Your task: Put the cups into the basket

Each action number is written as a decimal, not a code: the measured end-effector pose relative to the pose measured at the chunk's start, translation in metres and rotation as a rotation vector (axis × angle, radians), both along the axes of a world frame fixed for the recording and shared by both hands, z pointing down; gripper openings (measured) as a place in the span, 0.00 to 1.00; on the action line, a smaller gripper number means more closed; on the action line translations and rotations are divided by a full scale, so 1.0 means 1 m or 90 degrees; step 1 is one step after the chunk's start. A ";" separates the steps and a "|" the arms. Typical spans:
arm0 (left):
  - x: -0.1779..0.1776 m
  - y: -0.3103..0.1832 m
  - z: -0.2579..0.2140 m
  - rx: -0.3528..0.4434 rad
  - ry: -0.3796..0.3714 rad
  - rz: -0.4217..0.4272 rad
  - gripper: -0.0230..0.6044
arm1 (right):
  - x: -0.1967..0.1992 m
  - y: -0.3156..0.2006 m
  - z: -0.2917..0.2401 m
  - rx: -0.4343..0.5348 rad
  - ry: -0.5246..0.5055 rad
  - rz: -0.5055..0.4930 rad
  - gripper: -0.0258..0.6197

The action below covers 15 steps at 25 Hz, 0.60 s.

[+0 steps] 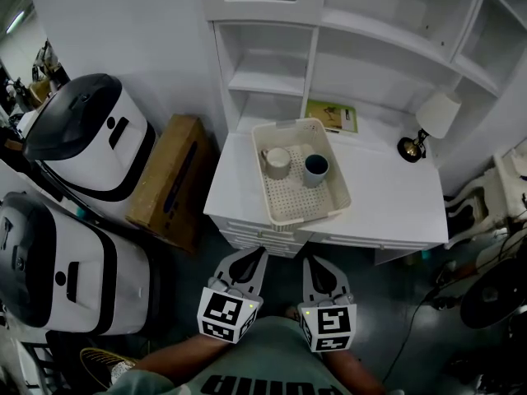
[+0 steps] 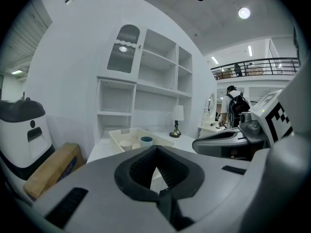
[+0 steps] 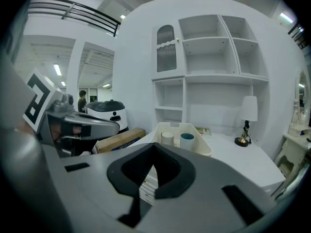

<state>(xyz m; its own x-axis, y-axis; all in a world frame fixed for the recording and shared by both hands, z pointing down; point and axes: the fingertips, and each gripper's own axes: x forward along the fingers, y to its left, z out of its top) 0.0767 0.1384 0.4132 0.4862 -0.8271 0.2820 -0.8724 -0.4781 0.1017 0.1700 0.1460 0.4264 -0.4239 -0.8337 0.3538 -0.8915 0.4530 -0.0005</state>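
A cream basket [image 1: 284, 215] stands on the white cabinet top [image 1: 395, 204]. Inside it stand a cream cup [image 1: 277, 163] and a dark blue cup [image 1: 315, 169], side by side and upright. Both grippers hover in front of the cabinet's near edge, apart from the basket. My left gripper [image 1: 251, 257] is shut with nothing in it, and my right gripper [image 1: 317, 266] is shut and empty too. In the left gripper view the basket [image 2: 116, 137] and blue cup [image 2: 146, 141] lie beyond the closed jaws. The right gripper view shows both the cream cup [image 3: 167, 138] and the blue cup [image 3: 187, 140] ahead.
A small table lamp [image 1: 432, 122] and a green booklet [image 1: 332, 115] sit at the back of the cabinet, under white shelves. A cardboard box [image 1: 169, 179] leans at the cabinet's left, with two white machines [image 1: 90, 138] beyond it.
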 end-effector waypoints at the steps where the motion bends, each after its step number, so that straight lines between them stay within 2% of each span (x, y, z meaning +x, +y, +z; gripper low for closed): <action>1: 0.002 0.000 0.000 0.000 0.001 -0.001 0.05 | 0.001 0.000 0.000 -0.001 -0.002 -0.002 0.06; 15: 0.001 -0.012 -0.001 0.005 0.010 -0.005 0.05 | 0.010 -0.012 0.001 0.005 0.004 0.018 0.06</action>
